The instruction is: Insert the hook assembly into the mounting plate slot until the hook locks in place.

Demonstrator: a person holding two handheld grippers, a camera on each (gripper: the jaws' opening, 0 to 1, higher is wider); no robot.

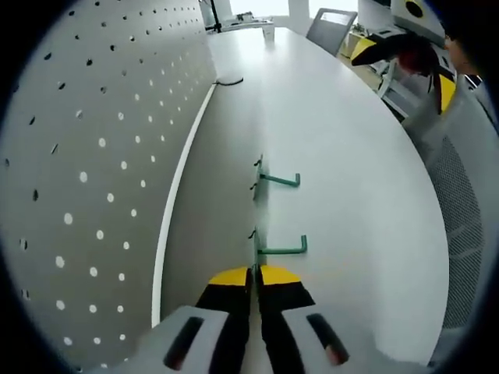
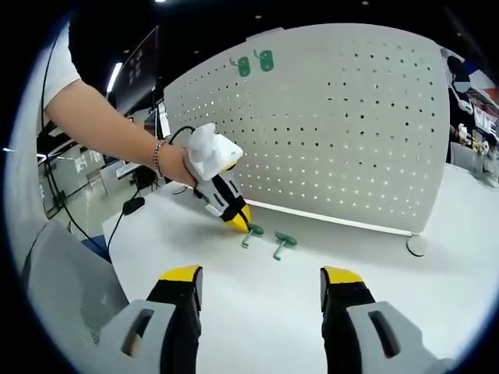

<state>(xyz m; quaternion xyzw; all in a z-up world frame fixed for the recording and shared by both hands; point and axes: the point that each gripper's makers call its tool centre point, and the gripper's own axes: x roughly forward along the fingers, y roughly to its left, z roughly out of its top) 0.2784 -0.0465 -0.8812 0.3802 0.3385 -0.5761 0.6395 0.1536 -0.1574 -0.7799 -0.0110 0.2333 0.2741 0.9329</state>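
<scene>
the left tongs [image 1: 255, 274] are closed on the base plate of the near green hook [image 1: 279, 249], low on the white desk [image 1: 351, 179]. a 2nd green hook [image 1: 274, 178] lies just beyond it. the right tongs [image 2: 261, 276] hang wide open and empty, well apart from both hooks. the white pegboard [image 2: 327, 125] stands upright behind them, with 2 more green hooks [image 2: 253, 62] already mounted near its top edge. judged risk: the grip is on a thin plate edge, so the hook could swivel or slip on lifting, and its tabs would then miss the pegboard holes and fail to lock.
</scene>
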